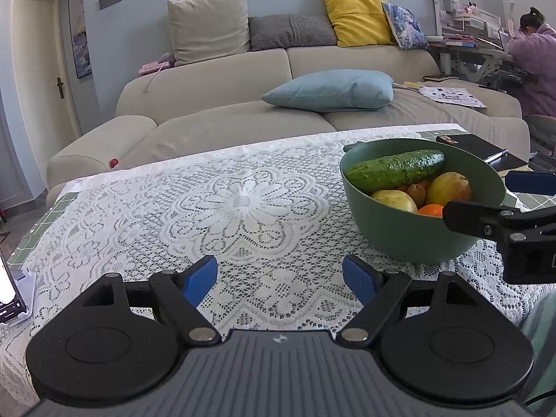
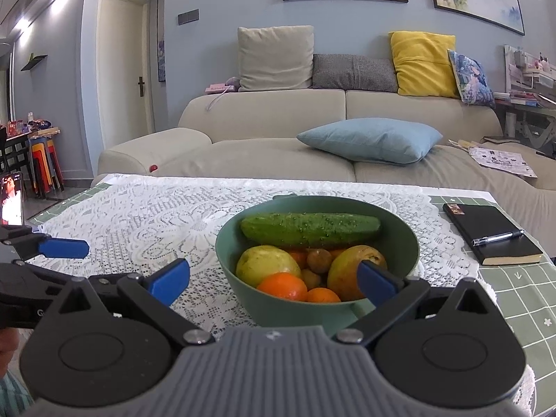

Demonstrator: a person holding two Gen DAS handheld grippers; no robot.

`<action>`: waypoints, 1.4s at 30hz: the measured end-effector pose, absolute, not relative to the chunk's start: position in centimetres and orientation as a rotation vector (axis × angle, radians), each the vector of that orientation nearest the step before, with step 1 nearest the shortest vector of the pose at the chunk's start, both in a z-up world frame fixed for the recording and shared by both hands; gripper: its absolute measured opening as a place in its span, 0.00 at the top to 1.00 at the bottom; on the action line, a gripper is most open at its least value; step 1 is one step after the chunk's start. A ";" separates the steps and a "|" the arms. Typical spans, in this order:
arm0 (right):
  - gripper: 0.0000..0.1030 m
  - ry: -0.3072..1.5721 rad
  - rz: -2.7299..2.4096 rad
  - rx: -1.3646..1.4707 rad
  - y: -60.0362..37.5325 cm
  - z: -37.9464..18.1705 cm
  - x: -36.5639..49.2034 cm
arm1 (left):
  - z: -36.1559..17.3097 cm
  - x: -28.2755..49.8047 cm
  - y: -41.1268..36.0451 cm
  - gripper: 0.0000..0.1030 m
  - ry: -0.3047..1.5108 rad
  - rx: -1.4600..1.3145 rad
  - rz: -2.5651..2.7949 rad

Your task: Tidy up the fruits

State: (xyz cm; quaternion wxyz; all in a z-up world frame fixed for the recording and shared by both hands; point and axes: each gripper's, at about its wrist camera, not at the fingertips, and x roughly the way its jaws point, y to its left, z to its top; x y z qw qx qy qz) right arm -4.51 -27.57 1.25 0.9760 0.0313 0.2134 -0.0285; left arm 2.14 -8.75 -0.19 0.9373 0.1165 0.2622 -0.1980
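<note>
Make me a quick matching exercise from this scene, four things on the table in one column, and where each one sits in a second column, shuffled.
1. cucumber
2. pen
3. black notebook
4. green bowl

A. on the lace tablecloth
B. on the green grid mat, right of the bowl
C. across the top of the fruit pile
D. on the notebook's cover

Pairs: 1-C, 2-D, 3-B, 4-A
</note>
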 end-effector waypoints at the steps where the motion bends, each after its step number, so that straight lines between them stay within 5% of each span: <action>1: 0.04 0.431 -0.057 0.061 -27.6 1.2 -4.5 | -0.2 2.1 -8.7 0.07 0.536 0.237 -0.405; 42: 0.04 0.452 -0.051 0.039 -27.2 0.7 -4.2 | 0.0 2.3 -8.4 0.07 0.552 0.222 -0.400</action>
